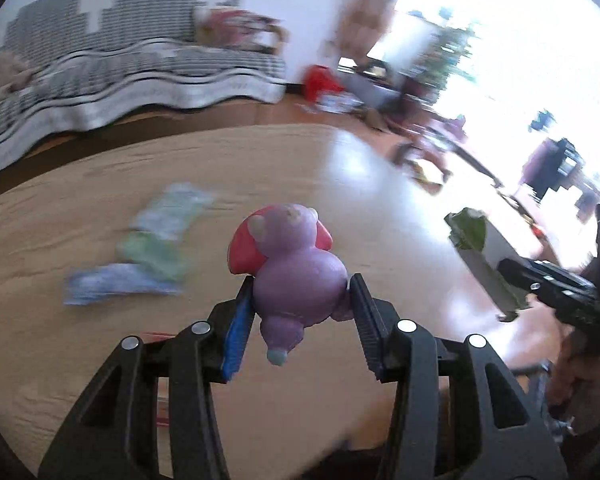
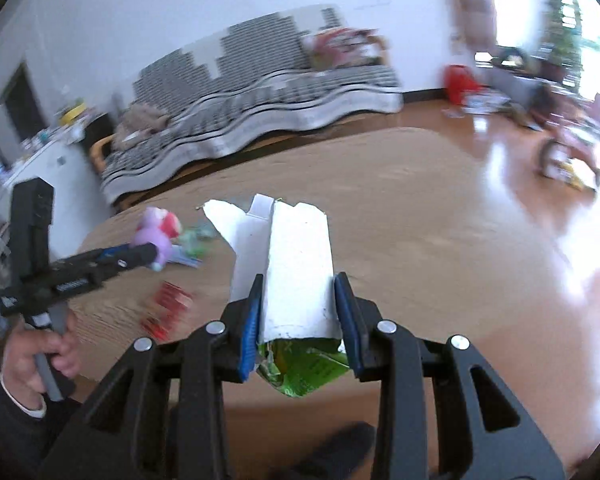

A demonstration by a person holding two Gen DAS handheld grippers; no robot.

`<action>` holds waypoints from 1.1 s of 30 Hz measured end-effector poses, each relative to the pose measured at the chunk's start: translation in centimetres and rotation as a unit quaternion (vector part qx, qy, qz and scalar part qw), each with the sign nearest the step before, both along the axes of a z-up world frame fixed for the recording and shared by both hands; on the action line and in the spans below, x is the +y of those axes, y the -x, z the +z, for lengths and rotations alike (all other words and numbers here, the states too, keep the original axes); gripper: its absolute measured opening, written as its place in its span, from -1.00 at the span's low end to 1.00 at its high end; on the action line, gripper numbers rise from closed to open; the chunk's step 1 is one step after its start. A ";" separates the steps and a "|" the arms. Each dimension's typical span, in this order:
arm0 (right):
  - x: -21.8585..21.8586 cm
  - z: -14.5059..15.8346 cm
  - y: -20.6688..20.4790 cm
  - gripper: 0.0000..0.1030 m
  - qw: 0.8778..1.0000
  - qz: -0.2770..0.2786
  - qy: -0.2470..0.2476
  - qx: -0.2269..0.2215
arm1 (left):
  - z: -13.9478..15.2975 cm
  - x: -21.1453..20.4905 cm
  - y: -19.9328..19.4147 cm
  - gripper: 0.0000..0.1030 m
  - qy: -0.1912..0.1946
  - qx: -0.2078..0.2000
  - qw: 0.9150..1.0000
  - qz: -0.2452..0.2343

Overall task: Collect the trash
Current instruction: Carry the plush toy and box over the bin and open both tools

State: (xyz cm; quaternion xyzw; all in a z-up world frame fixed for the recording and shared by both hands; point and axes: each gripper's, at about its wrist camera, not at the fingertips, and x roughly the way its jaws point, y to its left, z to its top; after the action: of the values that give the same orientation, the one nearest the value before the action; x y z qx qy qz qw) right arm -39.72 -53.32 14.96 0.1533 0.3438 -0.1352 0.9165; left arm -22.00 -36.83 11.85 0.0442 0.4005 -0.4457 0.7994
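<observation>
So right up close, the left gripper (image 1: pixel 302 294) has its jaws partway closed and pinched onto a purple and pink toy figure (image 1: pixel 290 264), lifted clear above the table (image 1: pixel 80 360). The right gripper (image 2: pixel 298 312) is likewise partly closed, squeezing a torn white carton (image 2: pixel 296 272) with a crumpled green end, also up in the air. Both hands are loaded, and the two grippers sit side by side with a fair gap between them.

Progress-wise I'd call it somewhere in the middle. Two pieces are picked up, but no bin shows in either view, so nothing is visibly dropped off yet. Still lying on the table: a cluster of blue and green wrappers (image 1: pixel 152 244) just beyond the toy, and a red packet (image 2: pixel 166 310) nearer the front edge on the left. Those are blurry, so I can't say exactly what they are.

Room to move looks fine. The table's far edge curves round, then there's open wood floor (image 2: pixel 480 220) to the right. A sofa with a striped cover (image 2: pixel 260 112) lines the far wall, and clutter (image 2: pixel 500 92) sits far right by the bright window.
</observation>
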 end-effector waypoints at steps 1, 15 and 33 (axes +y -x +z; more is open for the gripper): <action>-1.4 0.1 3.5 -0.33 1.000 -0.028 0.007 0.001 | 0.3 -2.0 2.1 -0.10 0.001 -0.002 1.000 -0.023; -9.4 -7.1 35.3 -0.33 0.959 -0.278 -0.017 0.044 | -4.5 -21.2 30.4 -0.10 -0.035 0.020 0.952 -0.303; -8.7 -16.9 42.6 -0.32 0.937 -0.327 -0.091 0.078 | -16.5 -25.4 39.5 -0.09 -0.137 0.040 0.910 -0.388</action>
State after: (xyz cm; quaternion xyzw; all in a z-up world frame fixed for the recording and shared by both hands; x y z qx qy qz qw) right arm -82.30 -62.05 -1.91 0.3289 0.3558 -0.4074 0.7742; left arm -61.50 -62.22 -4.62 0.2872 0.4404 -0.6631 0.5327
